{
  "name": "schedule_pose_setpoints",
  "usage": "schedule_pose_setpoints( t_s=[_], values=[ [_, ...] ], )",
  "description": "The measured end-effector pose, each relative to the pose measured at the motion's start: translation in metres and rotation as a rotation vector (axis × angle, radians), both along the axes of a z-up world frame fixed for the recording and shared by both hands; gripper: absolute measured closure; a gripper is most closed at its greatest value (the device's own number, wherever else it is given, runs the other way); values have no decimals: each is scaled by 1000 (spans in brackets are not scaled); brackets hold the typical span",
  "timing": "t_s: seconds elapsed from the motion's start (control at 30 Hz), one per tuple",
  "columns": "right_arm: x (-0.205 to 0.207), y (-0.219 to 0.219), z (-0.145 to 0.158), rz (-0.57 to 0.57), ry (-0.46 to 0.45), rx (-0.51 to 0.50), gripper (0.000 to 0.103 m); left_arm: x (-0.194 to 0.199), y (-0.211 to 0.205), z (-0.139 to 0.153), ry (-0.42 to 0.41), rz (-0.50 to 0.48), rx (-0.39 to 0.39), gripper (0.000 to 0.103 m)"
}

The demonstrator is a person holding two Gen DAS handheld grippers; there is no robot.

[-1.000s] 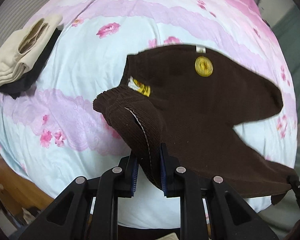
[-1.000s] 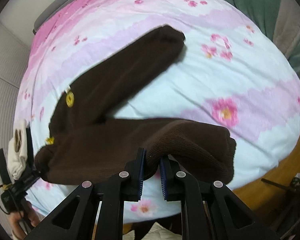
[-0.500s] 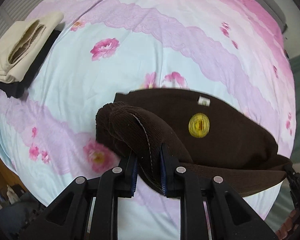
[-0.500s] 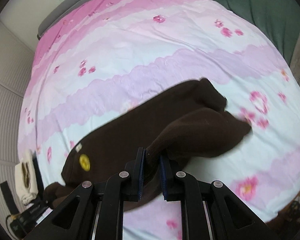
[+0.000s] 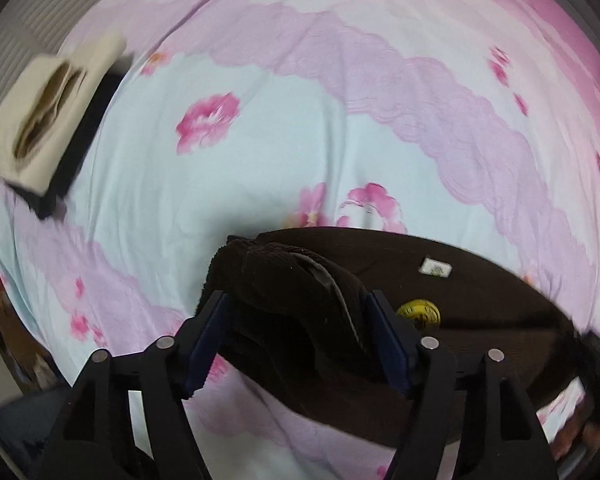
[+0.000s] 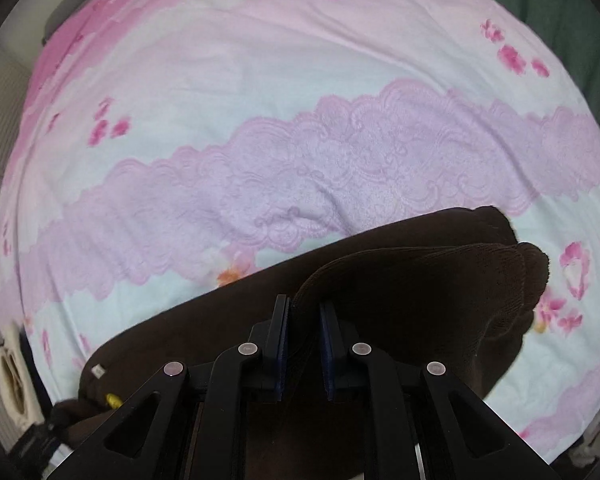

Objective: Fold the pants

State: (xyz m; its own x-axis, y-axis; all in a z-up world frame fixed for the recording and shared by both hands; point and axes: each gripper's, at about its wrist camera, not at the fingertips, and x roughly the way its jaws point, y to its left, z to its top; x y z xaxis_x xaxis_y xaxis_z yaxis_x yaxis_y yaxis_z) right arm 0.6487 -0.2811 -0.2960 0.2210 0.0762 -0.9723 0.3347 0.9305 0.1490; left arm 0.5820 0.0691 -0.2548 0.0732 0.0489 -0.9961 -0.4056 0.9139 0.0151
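brown pants point(image 5: 480, 300) lie between the left hand-held gripper's point(image 5: 298, 320) spread jaws.

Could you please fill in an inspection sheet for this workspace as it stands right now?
Surface: bed cover, pale blue and pink with flower print.
Job's things: brown pants lying on the cover, one leg folded over the other; yellow badge and small white tag showing near the waist.
Clutter: folded beige garment on top of a dark one, at the far left of the cover.
Grippers: left gripper open, the waist end of the pants lying loose between its jaws; right gripper shut on the leg fabric.
Cables: nothing seen.
Surroundings: green cloth beyond the bed; ribbed pale wall panel to the left.
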Motion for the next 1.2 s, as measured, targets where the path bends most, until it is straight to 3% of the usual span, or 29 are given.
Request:
schedule_pose_setpoints(
  t_s=[0.07,0.13,0.17,0.23,0.3,0.37,0.43,0.47,0.57,0.7,0.8,0.87,0.97,1.03,1.1,1.17,1.2],
  values=[
    [5,-1,-7,-4,11,-7,88,3,-10,11,-18,-111,33,32],
    [8,-1,-11,4,16,-19,88,7,-24,23,-45,-259,90,31],
    [9,0,-14,9,23,-24,88,9,-35,31,-70,-369,120,26],
    [10,1,-16,17,27,-32,88,13,-53,40,-106,-557,115,21],
    [8,3,-15,40,17,-35,83,17,-71,43,-111,-755,60,21],
    [3,5,-8,81,-2,-61,58,19,-89,45,-131,-910,37,21],
    [-9,7,9,156,-45,-95,41,23,-102,39,-138,-1031,-28,21],
    [-17,6,17,187,-64,-95,37,28,-109,31,-118,-1071,-77,21],
    [-46,-7,44,252,-110,-79,35,36,-124,8,-52,-1113,-190,21],
    [-76,-51,69,211,-160,-171,32,48,-134,-29,63,-1083,-206,22],
    [-84,-81,65,167,-157,-243,32,41,-143,-44,108,-1104,-203,22],
    [-79,-86,53,204,-144,-289,32,33,-150,-48,132,-1140,-239,22],
    [-70,-82,40,284,-149,-194,32,31,-152,-56,152,-1128,-246,24],
    [-63,-82,28,289,-133,-213,32,34,-143,-60,152,-1083,-262,36],
    [-54,-90,14,246,-106,-207,38,38,-138,-63,164,-1037,-274,68],
    [-48,-97,2,219,-78,-124,73,39,-131,-63,185,-980,-337,75],
    [-46,-96,-3,223,-43,-124,73,38,-128,-60,182,-970,-350,80]
  ],
)
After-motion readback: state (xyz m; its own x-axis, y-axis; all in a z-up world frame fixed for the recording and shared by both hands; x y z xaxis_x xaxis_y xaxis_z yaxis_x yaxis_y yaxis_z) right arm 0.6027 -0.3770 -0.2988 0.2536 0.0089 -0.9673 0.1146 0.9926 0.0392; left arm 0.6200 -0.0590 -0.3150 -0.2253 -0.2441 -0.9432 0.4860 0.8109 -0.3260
